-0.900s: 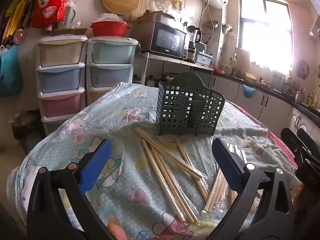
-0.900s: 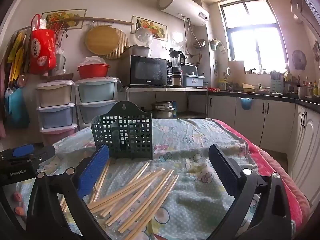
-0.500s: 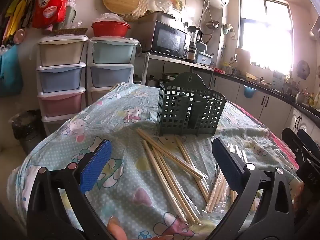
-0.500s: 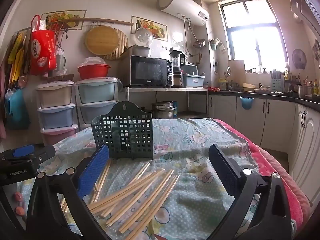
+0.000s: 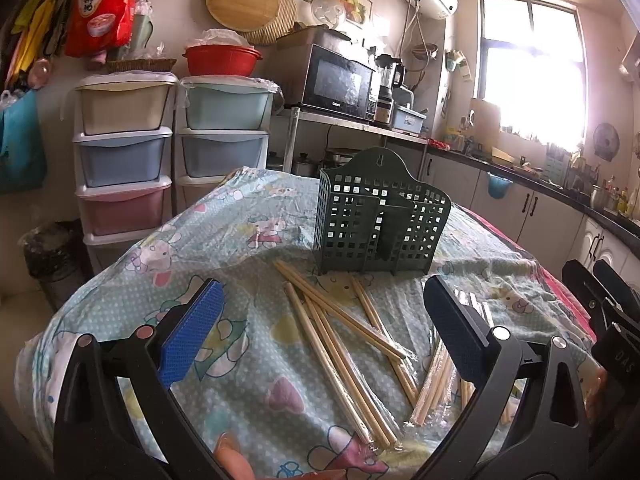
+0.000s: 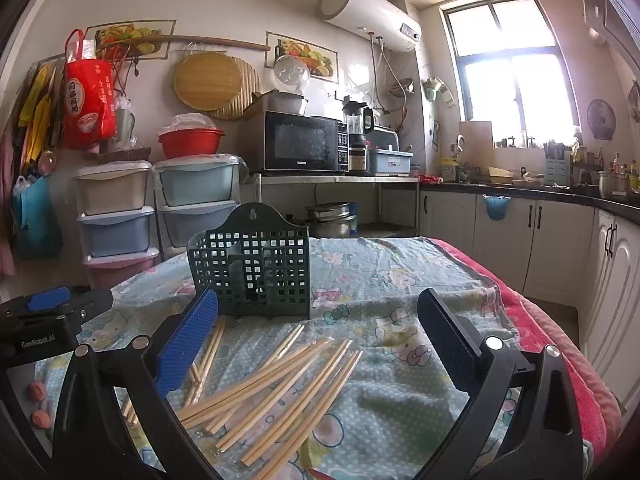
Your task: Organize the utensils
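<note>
nothing sorted yet: pale wooden chopsticks [image 5: 344, 336] lie scattered before the empty dark green lattice plastic holder [image 5: 380, 220]; left gripper [image 5: 320, 332] and right gripper [image 6: 316, 336] gape wide, holding nothing.

Both wrist cams sit low, close over the table. Left looks from left, right from right; both share the green utensil basket [image 5: 380, 220] [image 6: 256, 268] & chopsticks [image 5: 340, 332] [image 6: 276, 388].

Pale wooden chopsticks [image 5: 340, 332], matt green plastic holder [image 5: 380, 224], printed cloth [image 5: 240, 232].
</note>
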Tool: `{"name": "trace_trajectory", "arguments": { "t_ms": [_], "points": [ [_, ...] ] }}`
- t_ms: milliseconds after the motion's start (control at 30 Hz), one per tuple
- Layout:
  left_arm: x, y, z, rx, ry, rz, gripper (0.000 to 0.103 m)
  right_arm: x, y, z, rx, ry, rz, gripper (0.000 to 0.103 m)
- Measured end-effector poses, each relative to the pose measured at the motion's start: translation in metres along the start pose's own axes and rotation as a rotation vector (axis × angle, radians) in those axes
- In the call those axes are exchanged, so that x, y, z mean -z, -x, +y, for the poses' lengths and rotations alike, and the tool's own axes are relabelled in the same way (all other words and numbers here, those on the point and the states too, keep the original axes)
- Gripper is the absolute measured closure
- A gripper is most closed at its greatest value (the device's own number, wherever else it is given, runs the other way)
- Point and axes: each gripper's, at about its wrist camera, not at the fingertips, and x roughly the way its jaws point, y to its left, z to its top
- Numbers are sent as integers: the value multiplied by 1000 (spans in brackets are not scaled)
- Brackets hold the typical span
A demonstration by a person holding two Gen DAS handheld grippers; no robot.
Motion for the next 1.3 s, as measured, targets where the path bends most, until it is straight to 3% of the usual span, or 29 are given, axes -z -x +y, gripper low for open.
{"name": "trace_trajectory", "arguments": {
  "t_ms": [1300],
  "points": [
    [-9, 5, -9, 2, 10, -5, 10, -3, 4, 2, -24, 3, -2, 6]
  ]
}}
